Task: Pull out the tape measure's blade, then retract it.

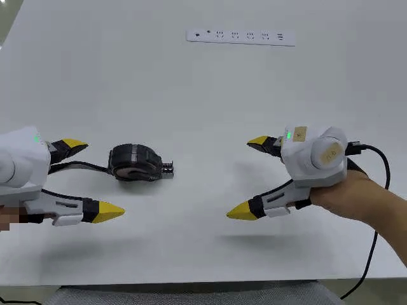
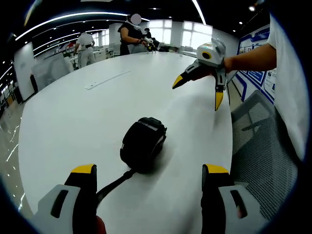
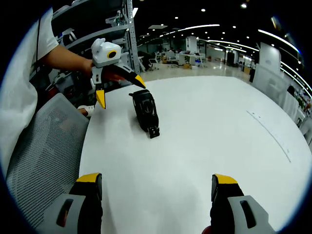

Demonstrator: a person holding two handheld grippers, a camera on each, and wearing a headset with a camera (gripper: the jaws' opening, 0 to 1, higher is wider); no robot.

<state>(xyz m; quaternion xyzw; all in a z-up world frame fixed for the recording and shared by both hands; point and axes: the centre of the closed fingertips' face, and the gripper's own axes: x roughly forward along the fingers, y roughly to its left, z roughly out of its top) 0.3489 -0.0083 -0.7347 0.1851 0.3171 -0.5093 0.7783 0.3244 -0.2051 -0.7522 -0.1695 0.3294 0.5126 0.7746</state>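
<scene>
Head view: got tape measure [image 1: 133, 163] lying on white table [image 1: 191, 95], blade hook [image 1: 168, 168] snug at case mouth, pointing twd R gripper [image 1: 239, 179]. Blade fully in. L gripper [image 1: 102, 178] just beside tape measure on its strap side, jaws spread wide, holding nothing, clear of the case. Black strap [image 1: 76, 166] trailing from tape measure back between those jaws, not pinched. R gripper well apart from tape measure on hook side, jaws equally wide & empty. Power strip [image 1: 240, 36] far beyond tape measure.

Left gripper view: tape measure [image 2: 143, 142] dead ahead of L gripper [image 2: 149, 169], just past the yellow tips, centred in the gap, no contact w/ either jaw. Strap [image 2: 114, 183] running from tape measure back twd one jaw. R gripper [image 2: 196, 97] beyond tape measure, well apart, gaping, held in a hand. Mesh chair [image 2: 263, 146] off to one side of tape measure, past table edge. People [image 2: 85, 46] standing far behind it.

Right gripper view: tape measure [image 3: 146, 113] well ahead of R gripper [image 3: 157, 177], hook end nearest, bare table between. Jaws fully apart, gripping nothing. L gripper [image 3: 122, 95] close by tape measure's far end, tips open.
</scene>
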